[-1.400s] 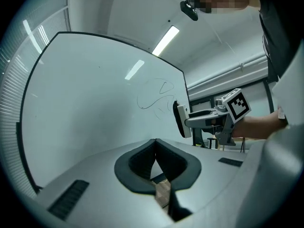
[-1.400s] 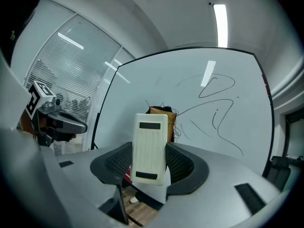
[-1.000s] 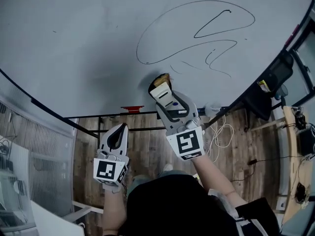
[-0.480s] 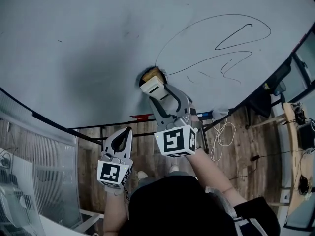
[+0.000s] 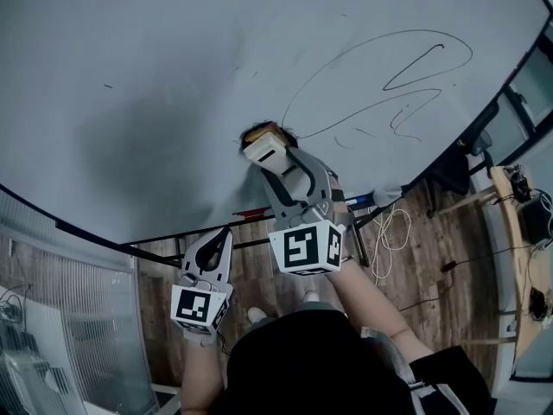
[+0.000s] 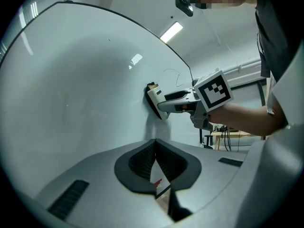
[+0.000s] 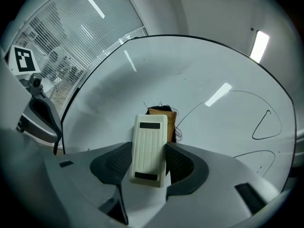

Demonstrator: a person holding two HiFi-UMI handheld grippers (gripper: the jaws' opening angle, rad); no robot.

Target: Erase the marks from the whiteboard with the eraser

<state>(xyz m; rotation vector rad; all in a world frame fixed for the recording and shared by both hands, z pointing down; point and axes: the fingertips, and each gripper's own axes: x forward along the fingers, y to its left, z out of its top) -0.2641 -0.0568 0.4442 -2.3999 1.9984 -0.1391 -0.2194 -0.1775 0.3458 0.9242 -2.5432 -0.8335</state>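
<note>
The whiteboard (image 5: 155, 50) fills the top of the head view, with thin black marks (image 5: 389, 67), a long loop and squiggles, at its upper right. My right gripper (image 5: 275, 158) is shut on the eraser (image 5: 266, 150), a cream plastic block with a brown felt pad. The pad is pressed to the board just left of the loop's lower-left end. In the right gripper view the eraser (image 7: 149, 148) stands between the jaws, with the marks (image 7: 263, 122) to the right. My left gripper (image 5: 210, 242) hangs lower left, off the board, its jaws closed together with nothing in them.
A ledge under the board carries a red marker (image 5: 251, 212) and a pale object (image 5: 384, 195). White cables (image 5: 393, 232) lie on the wooden floor (image 5: 251, 266). A desk (image 5: 510, 223) stands at the right and window blinds (image 5: 52, 309) at the left. A grey smudge (image 5: 147, 145) darkens the board.
My right gripper has slid the eraser left along the board, from under the loop's left end to just left of it. The left gripper has barely moved.
</note>
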